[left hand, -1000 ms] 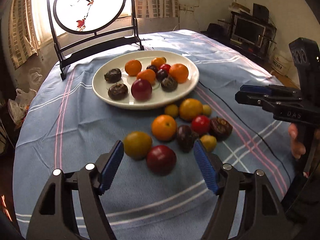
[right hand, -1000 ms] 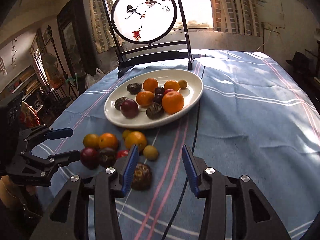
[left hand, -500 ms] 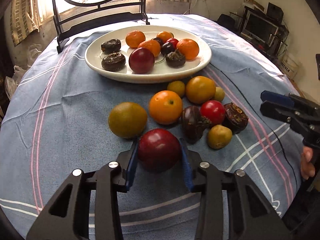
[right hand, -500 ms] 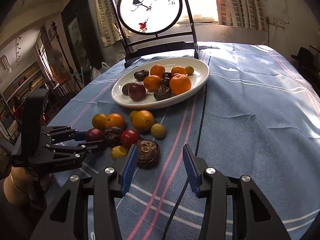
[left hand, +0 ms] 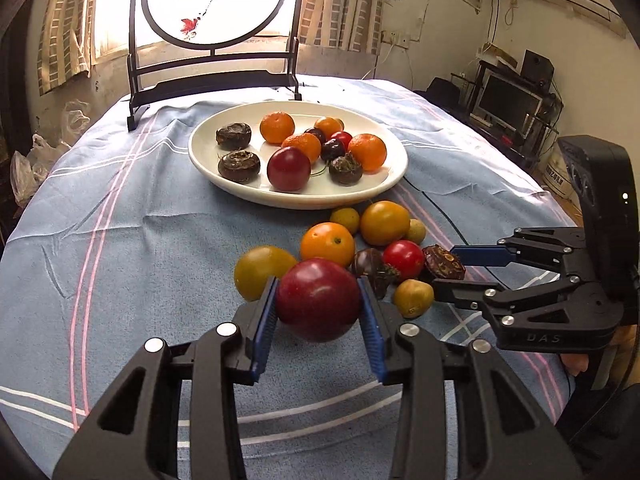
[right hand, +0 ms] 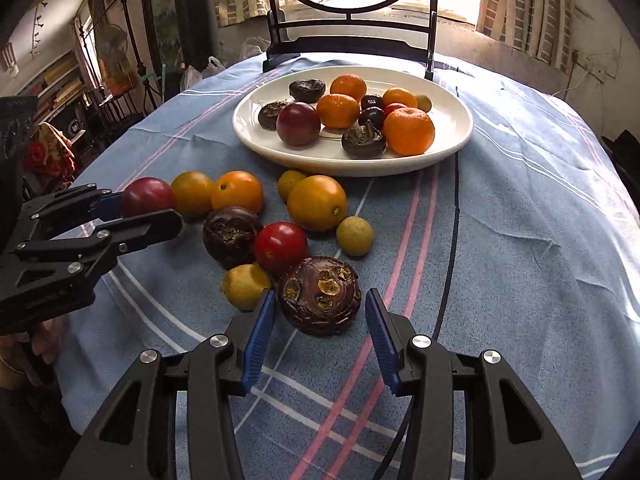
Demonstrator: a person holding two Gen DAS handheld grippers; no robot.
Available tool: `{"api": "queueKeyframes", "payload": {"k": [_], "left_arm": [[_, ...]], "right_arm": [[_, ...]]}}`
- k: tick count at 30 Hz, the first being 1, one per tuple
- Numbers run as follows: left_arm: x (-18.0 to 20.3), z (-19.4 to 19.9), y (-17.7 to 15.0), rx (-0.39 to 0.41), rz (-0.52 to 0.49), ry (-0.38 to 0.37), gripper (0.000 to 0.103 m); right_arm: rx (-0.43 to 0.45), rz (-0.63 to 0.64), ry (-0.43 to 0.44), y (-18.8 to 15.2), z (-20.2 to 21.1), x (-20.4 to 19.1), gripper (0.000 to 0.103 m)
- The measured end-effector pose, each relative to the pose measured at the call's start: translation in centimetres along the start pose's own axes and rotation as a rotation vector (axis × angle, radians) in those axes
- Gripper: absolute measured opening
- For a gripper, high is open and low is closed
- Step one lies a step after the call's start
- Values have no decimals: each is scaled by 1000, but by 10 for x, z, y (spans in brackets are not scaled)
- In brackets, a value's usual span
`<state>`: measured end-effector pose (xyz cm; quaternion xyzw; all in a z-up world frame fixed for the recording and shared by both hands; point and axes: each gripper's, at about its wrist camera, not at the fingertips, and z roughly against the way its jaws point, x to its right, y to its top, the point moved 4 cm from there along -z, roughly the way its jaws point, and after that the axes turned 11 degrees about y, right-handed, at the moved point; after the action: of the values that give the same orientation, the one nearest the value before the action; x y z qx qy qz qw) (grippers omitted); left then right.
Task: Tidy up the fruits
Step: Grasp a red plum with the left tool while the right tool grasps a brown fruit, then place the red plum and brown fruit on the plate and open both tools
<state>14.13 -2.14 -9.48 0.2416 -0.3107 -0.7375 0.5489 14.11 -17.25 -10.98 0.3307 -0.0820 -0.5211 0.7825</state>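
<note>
On the blue tablecloth [left hand: 120, 240], short of the white plate [left hand: 208, 160], the left gripper [left hand: 318, 306] clamps the dark red plum [left hand: 318, 300]. The right gripper [right hand: 320, 320] stands open astride the brown water chestnut [right hand: 320, 294], pads apart from it. Bare cloth lies right of the loose fruit.

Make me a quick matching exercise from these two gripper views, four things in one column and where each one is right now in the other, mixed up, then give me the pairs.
Things
1. dark red plum
2. brown water chestnut
3. red tomato
4. white plate

Places
A. on the cloth among the loose fruit, no gripper around it
B. clamped in the left gripper
C. farther back on the table, holding fruit
D. on the cloth between the open fingers of the right gripper

Pairs: 1-B, 2-D, 3-A, 4-C
</note>
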Motion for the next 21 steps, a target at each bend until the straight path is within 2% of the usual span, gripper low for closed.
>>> {"api": "queueKeyframes", "payload": {"k": [5,12,15,18,21], "left_arm": [[-1,1,-1,4,6,-3,38],[-3,2,-1,-8,19,-20,38],[-6,2,1,-27,35,-38,38],[-8,0,12,-31,33,-42,38],[-12,-6,38,-26,29,-32,38]], "right_arm": [[-1,-62,38,2,-3,8,41],[107,-99,98,-6,34,12,41],[134,-104,89,-3,48,17,41],[161,-88,74,14,59,23,41],[187,-66,68,44,66,28,41]]}}
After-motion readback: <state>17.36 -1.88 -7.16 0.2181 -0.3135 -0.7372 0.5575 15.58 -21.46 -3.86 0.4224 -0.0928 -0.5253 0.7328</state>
